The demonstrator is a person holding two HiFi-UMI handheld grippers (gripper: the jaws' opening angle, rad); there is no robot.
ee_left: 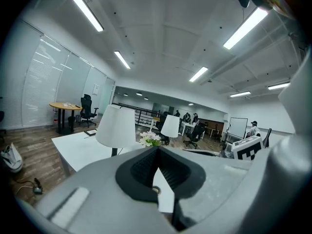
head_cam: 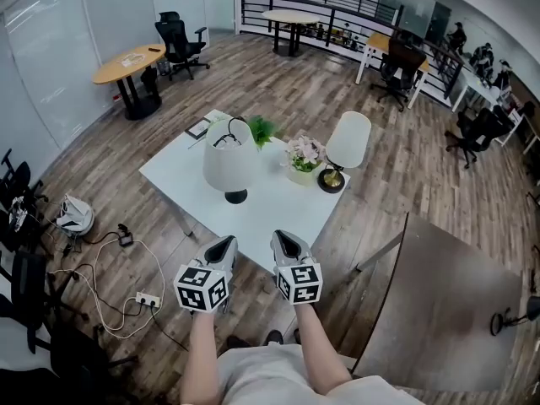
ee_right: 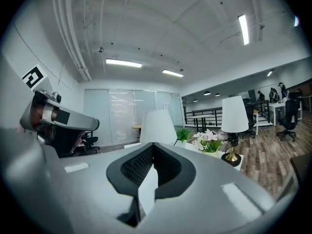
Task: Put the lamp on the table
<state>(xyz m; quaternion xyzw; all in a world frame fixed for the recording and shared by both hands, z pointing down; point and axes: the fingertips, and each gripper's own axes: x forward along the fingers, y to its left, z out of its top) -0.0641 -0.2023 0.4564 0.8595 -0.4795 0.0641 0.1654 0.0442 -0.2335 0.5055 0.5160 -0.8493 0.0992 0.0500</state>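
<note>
Two lamps stand on the white table (head_cam: 181, 180). The nearer lamp (head_cam: 229, 165) has a wide white shade and a black base; it also shows as the lamp (ee_left: 117, 126) and the lamp (ee_right: 157, 126). A slimmer lamp (head_cam: 348, 142) with a gold base stands at the table's right end, seen too as the slim lamp (ee_right: 234, 115). My left gripper (head_cam: 226, 243) and right gripper (head_cam: 285, 236) hover side by side just short of the table's near edge. Both are shut and hold nothing: left gripper (ee_left: 157, 150), right gripper (ee_right: 152, 146).
A pot of pale flowers (head_cam: 304, 159) and a green plant (head_cam: 261, 129) sit between the lamps, with a notebook (head_cam: 198, 129) at the far corner. A power strip and cables (head_cam: 148, 298) lie on the floor to the left. A large grey panel (head_cam: 447, 302) stands to the right.
</note>
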